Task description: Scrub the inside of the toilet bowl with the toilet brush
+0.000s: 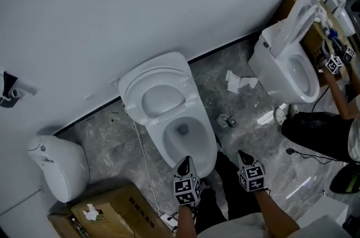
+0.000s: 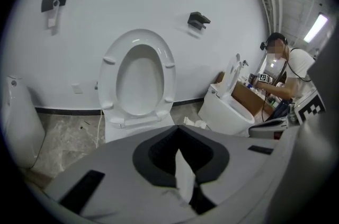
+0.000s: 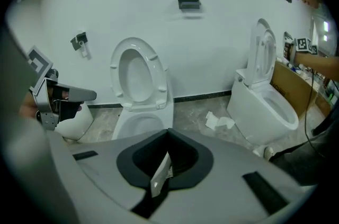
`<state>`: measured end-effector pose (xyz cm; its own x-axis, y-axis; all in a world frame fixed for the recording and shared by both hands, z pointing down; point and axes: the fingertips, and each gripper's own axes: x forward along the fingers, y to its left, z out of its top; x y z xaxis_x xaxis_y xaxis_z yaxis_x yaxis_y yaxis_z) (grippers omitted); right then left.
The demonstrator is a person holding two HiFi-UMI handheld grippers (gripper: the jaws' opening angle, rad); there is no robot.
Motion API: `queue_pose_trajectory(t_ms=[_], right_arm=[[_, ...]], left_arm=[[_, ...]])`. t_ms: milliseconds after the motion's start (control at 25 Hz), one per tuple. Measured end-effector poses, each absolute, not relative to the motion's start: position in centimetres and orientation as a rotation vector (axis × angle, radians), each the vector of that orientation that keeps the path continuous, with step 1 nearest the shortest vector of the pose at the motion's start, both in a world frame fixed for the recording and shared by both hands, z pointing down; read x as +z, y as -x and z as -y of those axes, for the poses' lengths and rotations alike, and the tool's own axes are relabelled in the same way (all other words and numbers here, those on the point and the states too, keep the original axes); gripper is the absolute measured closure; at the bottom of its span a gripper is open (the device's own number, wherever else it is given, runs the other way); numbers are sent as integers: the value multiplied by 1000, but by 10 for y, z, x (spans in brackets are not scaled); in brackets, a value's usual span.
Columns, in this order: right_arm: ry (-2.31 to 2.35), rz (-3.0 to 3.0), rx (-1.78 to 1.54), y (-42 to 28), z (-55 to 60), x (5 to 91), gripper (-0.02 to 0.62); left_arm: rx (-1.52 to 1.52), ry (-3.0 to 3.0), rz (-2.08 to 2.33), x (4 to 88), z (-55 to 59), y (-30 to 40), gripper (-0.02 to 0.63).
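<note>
At the near rim of the toilet bowl (image 1: 164,148): left gripper (image 1: 185,160) and right gripper (image 1: 242,155), both clenched tight, nothing between the jaws.
Left gripper tip overlaps bowl's front edge; right gripper just right of bowl. Seat (image 1: 161,97) raised behind bowl, against wall (image 1: 112,17). Open floor (image 1: 250,119) right of bowl, up to tissue scraps (image 1: 239,82) and second toilet (image 1: 288,69). Left of bowl: a cable (image 1: 144,159), cardboard box (image 1: 109,210) near front-left.
</note>
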<state>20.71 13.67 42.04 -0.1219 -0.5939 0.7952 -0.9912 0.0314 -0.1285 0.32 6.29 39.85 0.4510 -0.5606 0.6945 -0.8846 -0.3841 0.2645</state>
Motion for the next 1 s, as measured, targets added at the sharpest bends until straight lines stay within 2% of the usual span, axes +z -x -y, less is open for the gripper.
queue_pose_trajectory(t_ms=[440, 1000], right_arm=[[-1601, 1698, 1029, -274, -88, 512, 568], [-1529, 1663, 1054, -323, -42, 609, 565]], left_arm=[[809, -2121, 1054, 484, -15, -65, 578], [776, -2160, 996, 545, 33, -167, 578]])
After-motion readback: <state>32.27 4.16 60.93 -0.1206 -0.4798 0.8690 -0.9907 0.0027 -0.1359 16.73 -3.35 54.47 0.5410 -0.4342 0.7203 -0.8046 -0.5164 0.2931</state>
